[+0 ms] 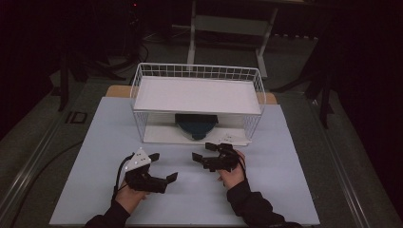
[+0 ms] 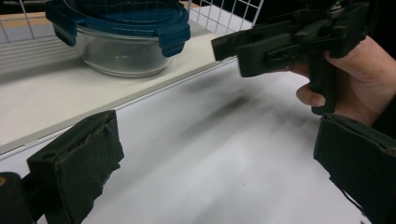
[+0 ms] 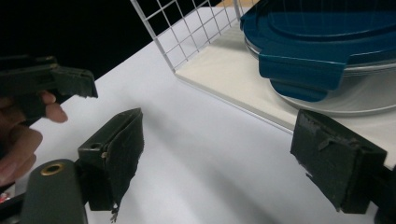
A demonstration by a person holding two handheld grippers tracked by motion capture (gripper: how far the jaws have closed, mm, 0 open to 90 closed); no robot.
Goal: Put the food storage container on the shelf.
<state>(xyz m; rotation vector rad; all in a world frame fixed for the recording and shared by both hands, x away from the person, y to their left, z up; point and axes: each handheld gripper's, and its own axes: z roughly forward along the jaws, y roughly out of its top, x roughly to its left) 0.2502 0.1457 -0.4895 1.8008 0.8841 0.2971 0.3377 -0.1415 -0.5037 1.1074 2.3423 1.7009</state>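
Both tongs, left (image 1: 164, 167) and right (image 1: 203, 152), agape, empty; glass container (image 3: 327, 51) blue-lidded up close.

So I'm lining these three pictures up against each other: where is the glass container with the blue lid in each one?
High view: the glass container sits center, on the lower shelf of the white wire rack, under its top board.
Left gripper view: the container is at upper left, on the shelf.
Right gripper view: the container is at upper right, on the shelf.
Shared landmark: the rack's white wire grid.
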